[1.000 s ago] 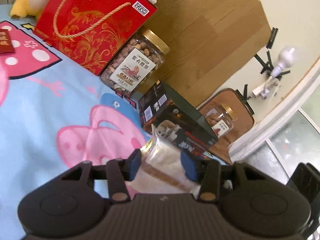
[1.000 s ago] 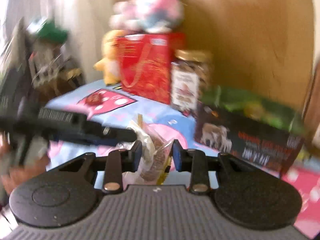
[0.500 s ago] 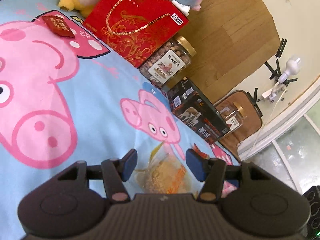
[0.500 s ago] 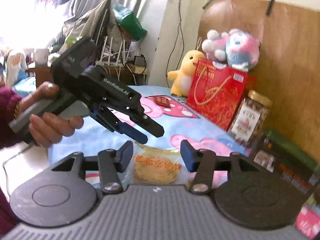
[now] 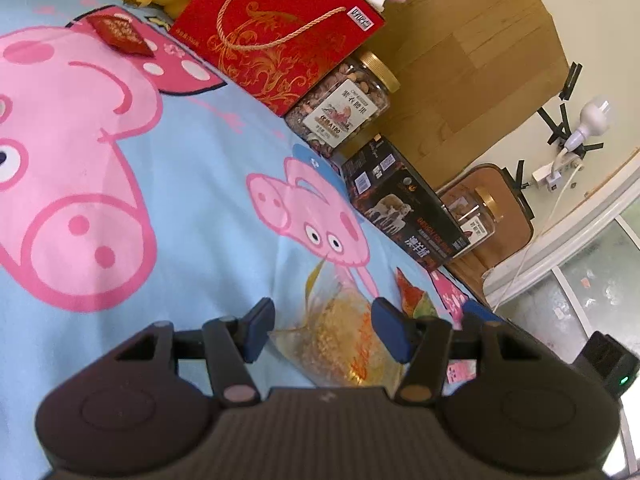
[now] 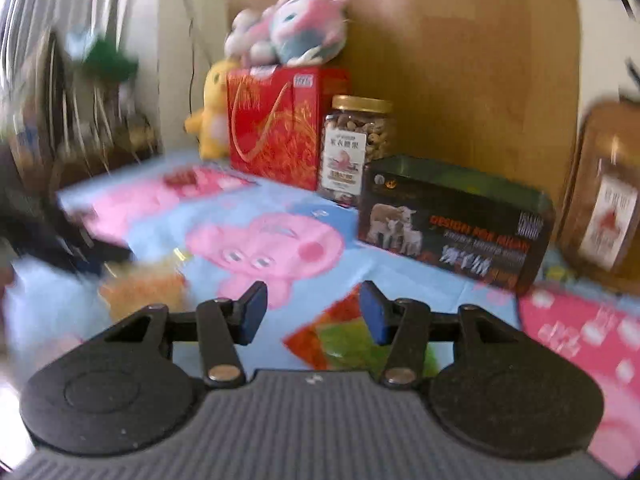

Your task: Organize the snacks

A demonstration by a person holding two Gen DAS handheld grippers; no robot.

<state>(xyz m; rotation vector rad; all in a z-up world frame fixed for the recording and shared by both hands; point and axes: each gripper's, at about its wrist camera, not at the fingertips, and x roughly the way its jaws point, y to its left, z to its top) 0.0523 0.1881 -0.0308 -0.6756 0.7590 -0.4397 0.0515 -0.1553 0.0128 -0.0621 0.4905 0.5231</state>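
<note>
Snacks sit in two groups on the bench [image 5: 180,200], which has a cartoon-pig cloth. Along the back wall: red gift bag [image 5: 276,36], dark box [image 5: 404,216], nut jar [image 5: 344,108] and a 2nd jar [image 5: 476,216]. Near the front, loose: a clear pack [image 5: 340,340] w/ yellow-orange filling and a red-green packet [image 6: 360,340].

Risks, my guess:
- Back row is packed tight, bag touching jar and jar just beside box. Pushing anything in there could tip the jar or shove the row.
- Cloth is soft and wrinkled. Dragging a pack could bunch it and shift the things nearby.
- Left tongs [image 5: 324,332] are released, and the clear pack lies between the pads w/ a gap on the left one. Closing off-centre would pinch only a film corner, so it may slip or crush the contents.
- Right tongs [image 6: 312,312] have just been opening, w/ nothing between them. The red-green packet lies flat by the right pad, so it's hard to get under.
- Both tongs are close together, so they could bump.

Hard to see:
- Right view is motion-blurred, labels unreadable.
- Gift bag top is cut off in left view.
- 2nd jar is half behind the box.
- Near ends of both packs are hidden by the tongs' bodies.
- Small red item [image 5: 120,34] on the cloth: can't tell what it is.
</note>
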